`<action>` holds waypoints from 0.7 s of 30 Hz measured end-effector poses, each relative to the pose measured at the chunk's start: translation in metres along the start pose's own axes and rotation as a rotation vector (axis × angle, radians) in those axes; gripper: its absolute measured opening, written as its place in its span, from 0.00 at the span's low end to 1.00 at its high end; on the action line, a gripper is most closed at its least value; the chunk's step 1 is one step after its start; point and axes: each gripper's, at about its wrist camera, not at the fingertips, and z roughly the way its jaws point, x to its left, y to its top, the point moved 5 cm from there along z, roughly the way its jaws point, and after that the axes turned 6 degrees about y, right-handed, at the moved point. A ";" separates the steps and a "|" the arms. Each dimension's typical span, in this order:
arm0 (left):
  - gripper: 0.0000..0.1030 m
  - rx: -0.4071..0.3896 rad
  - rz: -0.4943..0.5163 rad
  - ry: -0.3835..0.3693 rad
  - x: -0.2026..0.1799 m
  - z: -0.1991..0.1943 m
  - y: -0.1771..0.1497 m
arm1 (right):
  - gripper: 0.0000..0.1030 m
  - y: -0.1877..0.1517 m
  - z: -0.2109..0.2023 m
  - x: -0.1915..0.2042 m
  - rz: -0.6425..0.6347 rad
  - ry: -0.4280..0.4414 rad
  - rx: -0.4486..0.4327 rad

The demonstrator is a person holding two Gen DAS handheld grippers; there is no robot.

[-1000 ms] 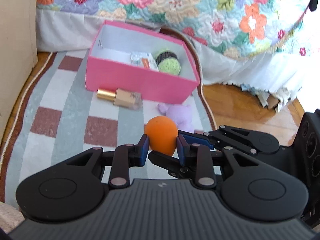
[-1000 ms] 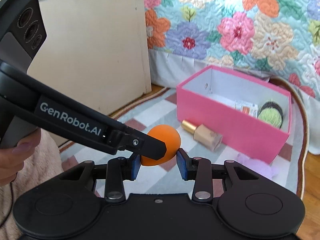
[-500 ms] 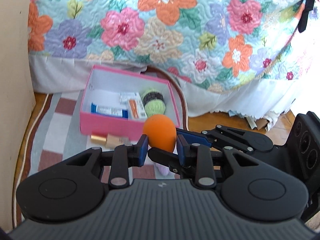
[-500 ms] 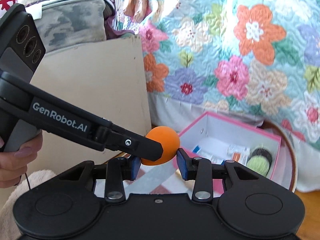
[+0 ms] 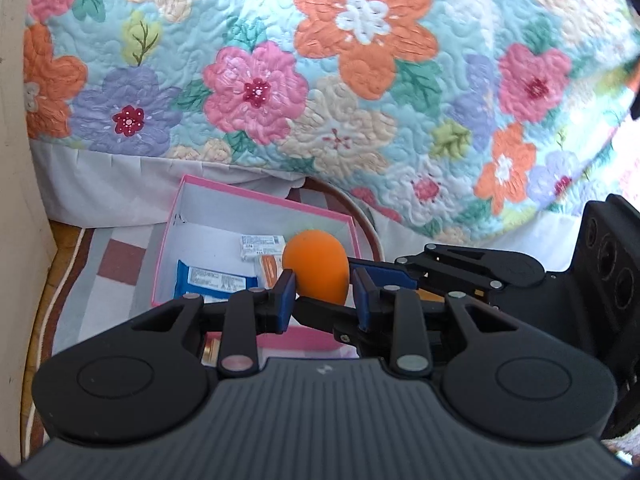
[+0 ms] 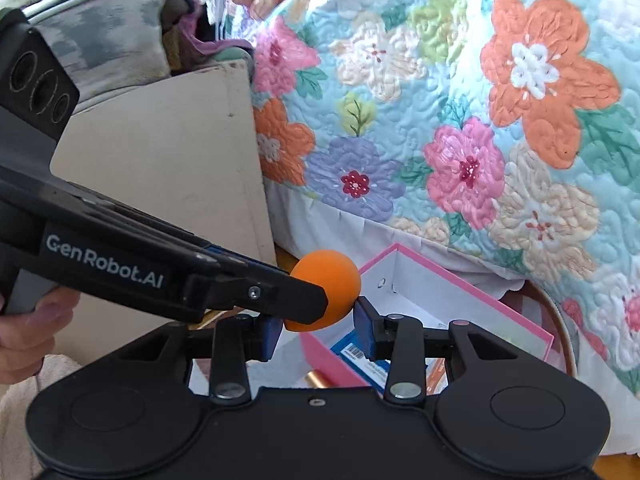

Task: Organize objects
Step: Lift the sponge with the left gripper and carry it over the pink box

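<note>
The orange sponge [image 5: 316, 266] is in the air, pinched from two sides at once. The left claw [image 5: 320, 296] is pressed on it with its blue pads at the sponge's flanks. The right claw [image 6: 318, 324] crosses it from the side and also seems to pinch it, although one of its pads is hidden behind a finger of the left claw. The pink box [image 5: 256, 197] lies below and just ahead of the fingertips, open at the top. It already holds a blue packet [image 5: 216, 280], a small white package [image 5: 260, 246] and an orange-and-white packet [image 5: 269, 272], so I judge that part of the sorting is done. The sponge is not yet in the box. What I think is left is to bring it over the opening, lower it and let go with both claws. A gold-capped bottle [image 5: 210, 352] shows under the left claw, on the near side of the box on the striped rug [image 5: 116, 248], and probably waits too. Beyond the box hangs a floral quilt [image 5: 360, 40], and a beige board [image 6: 160, 168] stands to the left. Nothing blocks the opening, but the two claws are crossed very close and can hinder each other at release.
</note>
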 end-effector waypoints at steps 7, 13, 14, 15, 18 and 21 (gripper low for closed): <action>0.27 0.062 -0.062 -0.004 0.022 0.064 0.017 | 0.42 -0.001 0.046 -0.047 0.108 0.000 0.041; 0.27 0.149 -0.104 -0.002 0.038 0.130 0.007 | 0.42 -0.027 0.084 -0.084 0.183 -0.019 0.123; 0.27 0.158 -0.108 -0.001 0.041 0.139 0.005 | 0.42 -0.030 0.090 -0.090 0.187 -0.017 0.137; 0.27 0.172 -0.121 0.002 0.044 0.149 0.004 | 0.42 -0.033 0.097 -0.095 0.186 -0.015 0.154; 0.27 0.198 -0.145 0.014 0.055 0.175 0.002 | 0.42 -0.038 0.118 -0.109 0.181 -0.008 0.193; 0.27 0.227 -0.178 0.039 0.066 0.199 0.000 | 0.42 -0.042 0.142 -0.122 0.164 0.005 0.241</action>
